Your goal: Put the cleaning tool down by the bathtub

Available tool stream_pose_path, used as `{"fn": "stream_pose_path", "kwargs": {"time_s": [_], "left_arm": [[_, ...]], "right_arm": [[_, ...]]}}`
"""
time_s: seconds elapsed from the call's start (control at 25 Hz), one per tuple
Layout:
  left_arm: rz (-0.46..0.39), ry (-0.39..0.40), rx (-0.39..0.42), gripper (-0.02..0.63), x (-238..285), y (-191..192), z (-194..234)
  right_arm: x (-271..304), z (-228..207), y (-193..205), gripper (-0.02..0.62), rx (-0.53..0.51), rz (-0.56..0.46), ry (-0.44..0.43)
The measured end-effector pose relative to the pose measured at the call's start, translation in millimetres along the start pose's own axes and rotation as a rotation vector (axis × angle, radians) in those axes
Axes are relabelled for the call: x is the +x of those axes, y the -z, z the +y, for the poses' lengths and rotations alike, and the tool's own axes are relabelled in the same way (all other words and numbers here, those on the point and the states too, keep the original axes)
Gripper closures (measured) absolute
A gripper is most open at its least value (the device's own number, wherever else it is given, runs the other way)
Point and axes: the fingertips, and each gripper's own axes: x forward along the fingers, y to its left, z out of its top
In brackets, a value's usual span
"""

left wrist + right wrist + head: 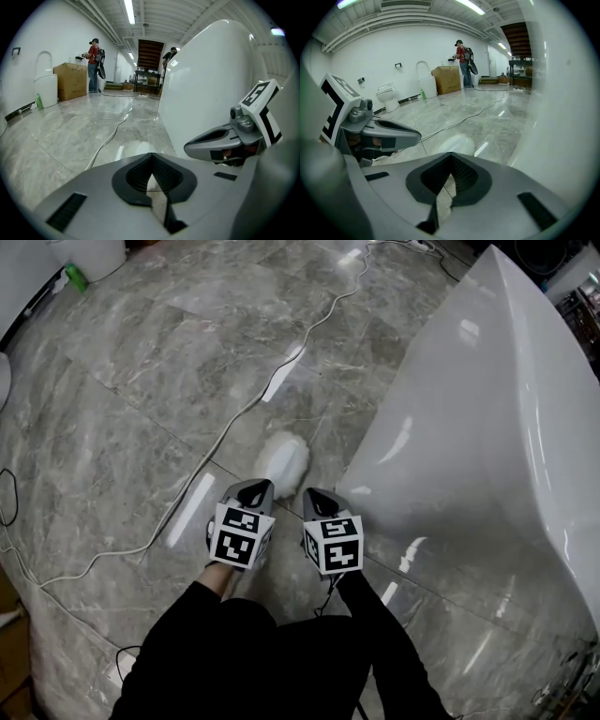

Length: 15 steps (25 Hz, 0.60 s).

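Observation:
A white fluffy cleaning tool [285, 461] lies on the grey marble floor just left of the white bathtub [487, 427], free of both grippers. My left gripper [258, 491] is held just behind it, jaws shut and empty. My right gripper [317, 500] is beside it, nearer the tub, also shut with nothing between the jaws. In the left gripper view the tool [131, 148] shows as a pale blur past the shut jaws [151, 174], with the tub wall [206, 93] at the right. In the right gripper view the tool [452, 143] lies ahead of the shut jaws [451, 179].
A white cable [234, 418] snakes across the floor from the far side towards the near left. A toilet [386, 96], a white bin and a cardboard box [446, 78] stand along the far wall, where a person [464, 63] stands. A green bottle [75, 277] is at the far left.

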Motion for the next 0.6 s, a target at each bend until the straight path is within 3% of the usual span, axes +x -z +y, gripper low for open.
{"fn": "stream_pose_path", "kwargs": {"time_s": [0.6], "left_arm": [[0.001,0.000,-0.020,0.598,1.0,4.4,4.2]], "right_arm": [[1.3,-0.6,4.9,0.595,-0.001,0.021,0.015]]}}
